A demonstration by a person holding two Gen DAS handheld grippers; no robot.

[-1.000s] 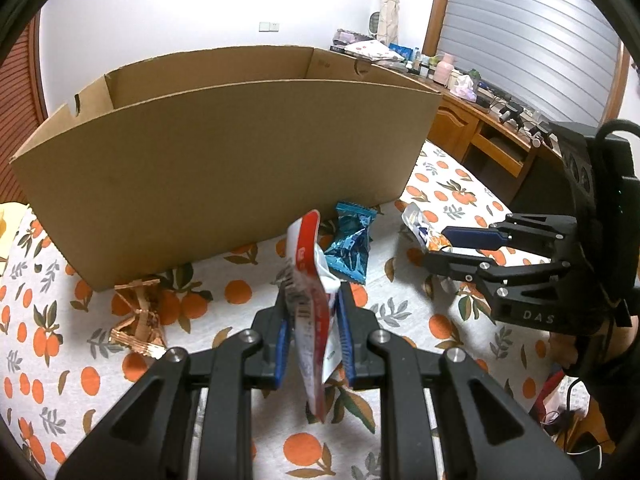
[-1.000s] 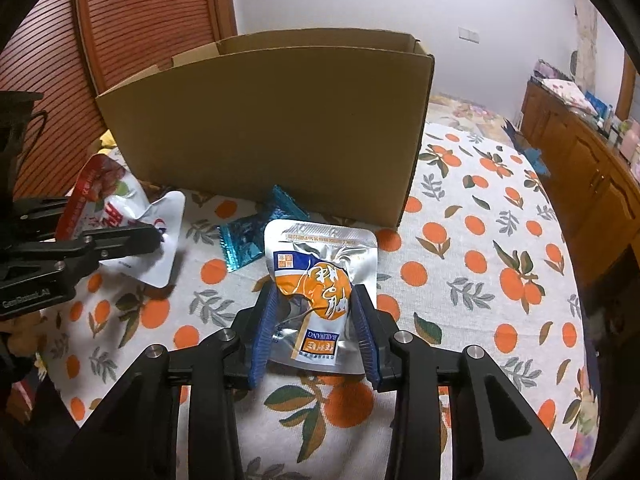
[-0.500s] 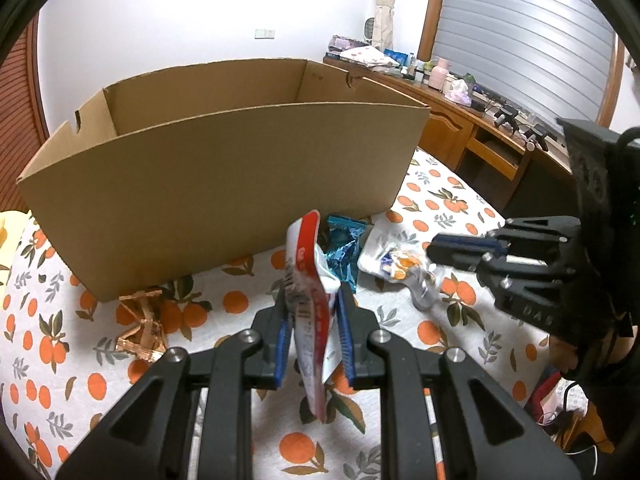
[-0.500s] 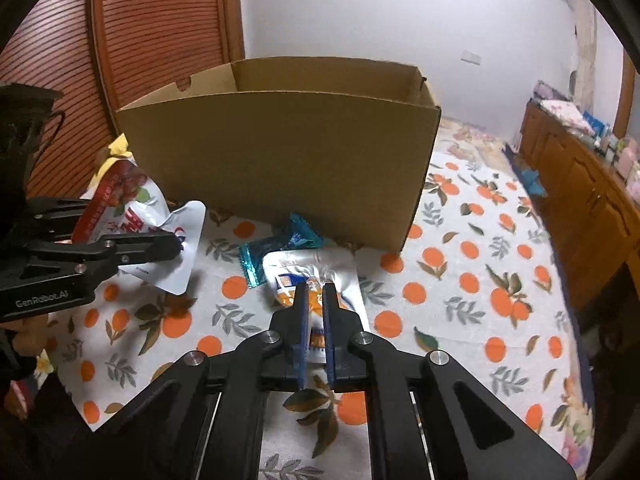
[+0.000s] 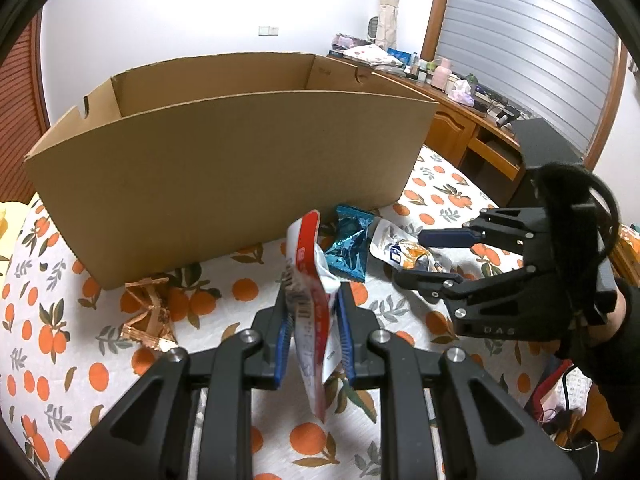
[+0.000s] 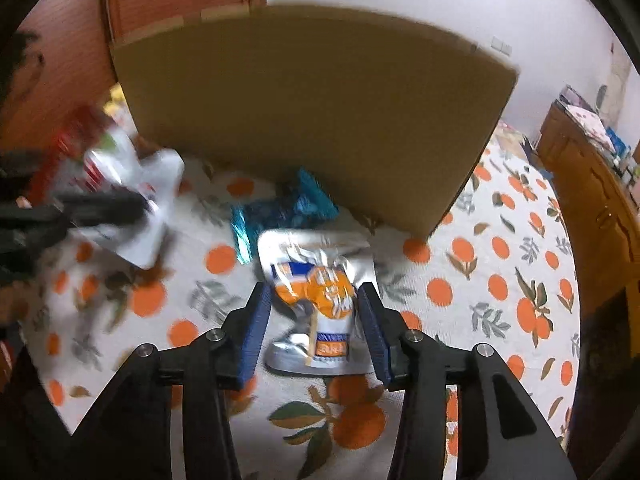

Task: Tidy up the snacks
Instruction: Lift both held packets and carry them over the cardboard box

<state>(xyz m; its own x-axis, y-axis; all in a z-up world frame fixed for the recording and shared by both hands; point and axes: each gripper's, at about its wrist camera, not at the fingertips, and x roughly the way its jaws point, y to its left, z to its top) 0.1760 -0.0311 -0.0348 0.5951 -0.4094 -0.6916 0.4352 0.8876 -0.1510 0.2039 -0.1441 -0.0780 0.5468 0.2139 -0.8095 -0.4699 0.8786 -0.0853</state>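
To the left of the left hand-held gripper (image 5: 312,332), a crumpled copper wrapper (image 5: 147,312) is lying on the orange-print cloth (image 5: 48,320). This gripper is pinching a red and white snack pouch (image 5: 310,312) upright. Ahead, the cardboard box (image 5: 224,168) is standing, with a blue candy pack (image 5: 350,246) just beside its wall. The right hand-held gripper (image 6: 316,330) has just been opening; its jaws are standing spread around the silver and orange pouch (image 6: 320,292), which is lying on the cloth.
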